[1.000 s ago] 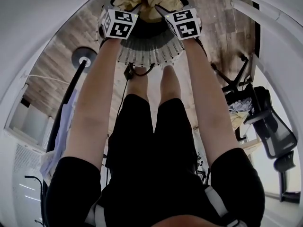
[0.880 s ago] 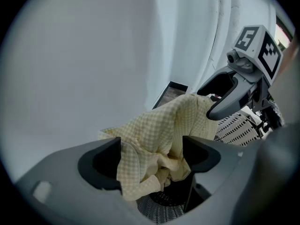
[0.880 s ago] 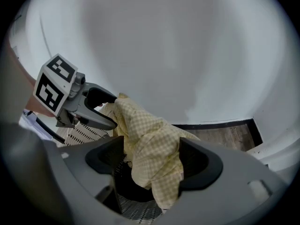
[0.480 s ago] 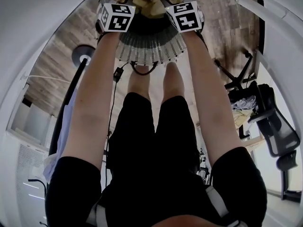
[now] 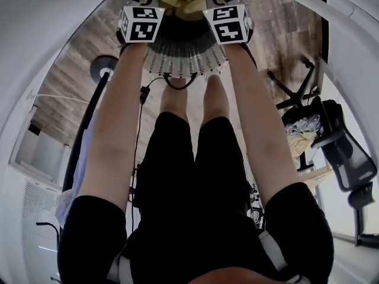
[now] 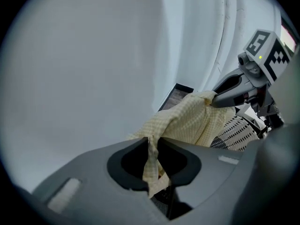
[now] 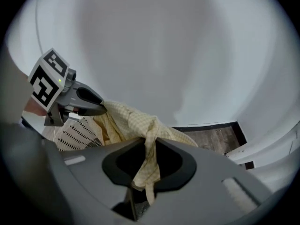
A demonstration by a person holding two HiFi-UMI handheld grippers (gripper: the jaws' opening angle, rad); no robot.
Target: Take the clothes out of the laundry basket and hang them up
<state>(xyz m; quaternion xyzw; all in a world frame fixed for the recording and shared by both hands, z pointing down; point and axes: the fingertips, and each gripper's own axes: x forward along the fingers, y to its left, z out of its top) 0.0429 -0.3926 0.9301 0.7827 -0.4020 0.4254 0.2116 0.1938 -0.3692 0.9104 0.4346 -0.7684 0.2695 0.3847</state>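
Observation:
A pale yellow checked garment (image 5: 185, 0) lies bunched over the white slotted laundry basket (image 5: 183, 61) at the top of the head view. Both grippers reach into it, and their marker cubes (image 5: 139, 23) (image 5: 228, 23) stand side by side above the basket. In the left gripper view my left gripper (image 6: 151, 146) has just been closing and is shut on a fold of the garment (image 6: 187, 121). In the right gripper view my right gripper (image 7: 149, 146) has also just closed on a twisted fold of the garment (image 7: 136, 121). The cloth stretches between the two grips.
The person's bare legs and black shorts fill the middle of the head view. A black stand base (image 5: 105, 70) and a cable (image 5: 145, 90) lie on the wood floor at the left. An office chair (image 5: 343, 158) with cloth on it stands at the right. White walls are close by.
Both marker cubes have shifted toward the top of the head view. Less of the yellow garment shows between them.

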